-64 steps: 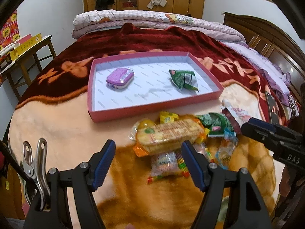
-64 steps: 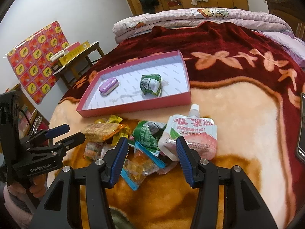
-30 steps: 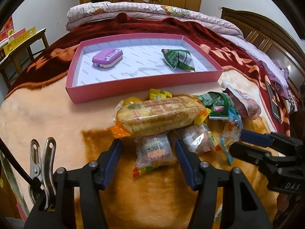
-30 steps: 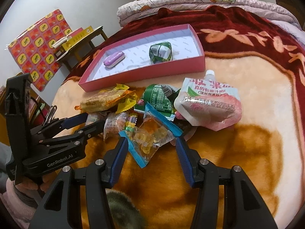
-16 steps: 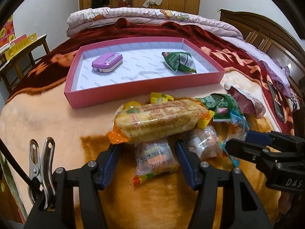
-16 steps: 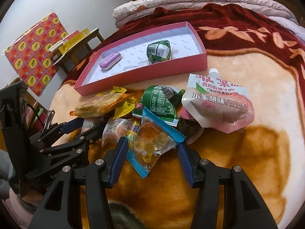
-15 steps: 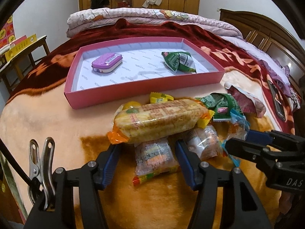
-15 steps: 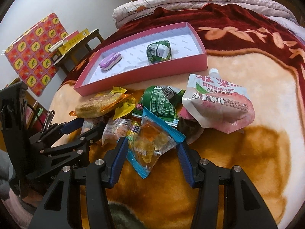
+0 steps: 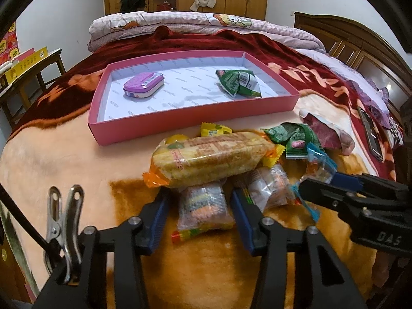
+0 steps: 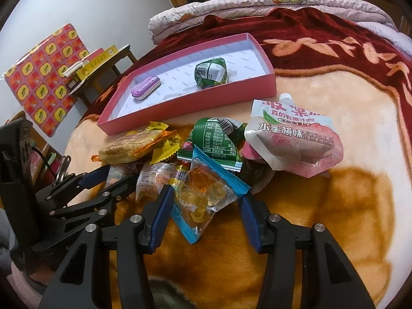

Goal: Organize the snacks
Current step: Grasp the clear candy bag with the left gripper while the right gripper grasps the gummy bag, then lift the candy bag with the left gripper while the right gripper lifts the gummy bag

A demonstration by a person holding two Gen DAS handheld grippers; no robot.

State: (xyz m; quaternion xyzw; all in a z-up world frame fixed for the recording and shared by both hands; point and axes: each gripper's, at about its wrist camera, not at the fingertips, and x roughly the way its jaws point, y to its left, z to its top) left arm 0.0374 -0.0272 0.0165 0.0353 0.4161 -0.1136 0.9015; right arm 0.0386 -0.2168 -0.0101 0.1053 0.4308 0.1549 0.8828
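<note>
A pile of snacks lies on the blanket in front of a pink tray (image 9: 180, 126) that holds a purple tin (image 9: 143, 85) and a green packet (image 9: 239, 82). My left gripper (image 9: 202, 206) is closing around a clear candy packet (image 9: 203, 207) just below the long biscuit pack (image 9: 211, 157); a small gap still shows at the pads. My right gripper (image 10: 204, 200) is closing around a blue-edged gummy packet (image 10: 203, 198), with its pads beside the packet's edges. A peach jelly pouch (image 10: 293, 139) and a green packet (image 10: 216, 139) lie behind it.
A second clear packet (image 9: 267, 185) lies between the two grippers, which are close together. A phone (image 9: 370, 134) rests on the blanket at the right. A metal clip (image 9: 64, 216) hangs on the left gripper. A small wooden table (image 10: 103, 69) stands beyond the bed's left side.
Both grippers came down to the pile, then held still. The left jaws have narrowed around the clear candy packet, and the right jaws slightly around the gummy packet.
</note>
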